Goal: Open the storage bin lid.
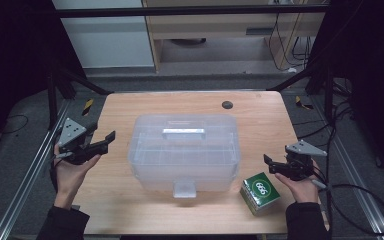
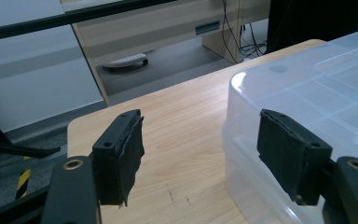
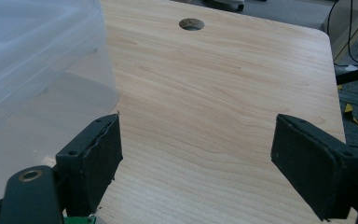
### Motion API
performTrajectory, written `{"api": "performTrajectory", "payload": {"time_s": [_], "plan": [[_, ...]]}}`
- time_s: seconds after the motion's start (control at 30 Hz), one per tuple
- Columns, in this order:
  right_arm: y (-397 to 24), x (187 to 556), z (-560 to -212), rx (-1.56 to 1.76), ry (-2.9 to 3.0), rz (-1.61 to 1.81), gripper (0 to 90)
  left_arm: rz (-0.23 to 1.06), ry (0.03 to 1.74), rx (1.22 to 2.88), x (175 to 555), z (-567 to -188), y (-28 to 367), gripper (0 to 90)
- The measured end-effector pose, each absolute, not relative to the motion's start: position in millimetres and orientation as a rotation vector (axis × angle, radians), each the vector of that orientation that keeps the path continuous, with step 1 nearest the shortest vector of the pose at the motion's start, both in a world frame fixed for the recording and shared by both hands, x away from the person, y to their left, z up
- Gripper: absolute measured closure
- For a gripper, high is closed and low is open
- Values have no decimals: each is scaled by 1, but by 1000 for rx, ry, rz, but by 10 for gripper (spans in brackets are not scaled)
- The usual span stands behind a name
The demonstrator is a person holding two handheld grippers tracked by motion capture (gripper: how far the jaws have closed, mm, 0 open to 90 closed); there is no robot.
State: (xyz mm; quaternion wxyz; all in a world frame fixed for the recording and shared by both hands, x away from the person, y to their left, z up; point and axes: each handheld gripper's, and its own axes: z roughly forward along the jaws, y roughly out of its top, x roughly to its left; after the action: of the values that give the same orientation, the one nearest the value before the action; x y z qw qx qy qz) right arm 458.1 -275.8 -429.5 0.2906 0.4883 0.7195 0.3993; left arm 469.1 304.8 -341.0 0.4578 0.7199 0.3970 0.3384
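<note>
The left hand-held gripper (image 1: pixel 99 141) hovers released, jaws spread wide with nothing between them, just beside the left end of the clear lidded storage box (image 1: pixel 185 150) that stands mid-surface (image 1: pixel 260 107). The right hand-held gripper (image 1: pixel 272 163) is likewise spread and empty, near the box's right end. A small green carton (image 1: pixel 260 192) lies just beside and below it, toward the person.

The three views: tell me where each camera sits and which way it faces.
High view: above the person's side, looking forward and down on the table; both forearms, left gripper and right gripper show.
Left gripper view: rides the left gripper, facing the clear box; open jaws show.
Right gripper view: rides the right gripper, facing the table; open jaws show.
All share the clear box.
</note>
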Motion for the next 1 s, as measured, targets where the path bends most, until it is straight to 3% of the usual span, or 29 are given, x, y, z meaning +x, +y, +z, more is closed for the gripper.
{"api": "performTrajectory", "payload": {"time_s": [0.4,1.0], "plan": [[-276,460,-425,1304,1915,1055,160,863,858,1823,476,-327,283,306],[-270,466,-424,1294,1956,1027,180,887,697,2022,473,-299,252,315]]}}
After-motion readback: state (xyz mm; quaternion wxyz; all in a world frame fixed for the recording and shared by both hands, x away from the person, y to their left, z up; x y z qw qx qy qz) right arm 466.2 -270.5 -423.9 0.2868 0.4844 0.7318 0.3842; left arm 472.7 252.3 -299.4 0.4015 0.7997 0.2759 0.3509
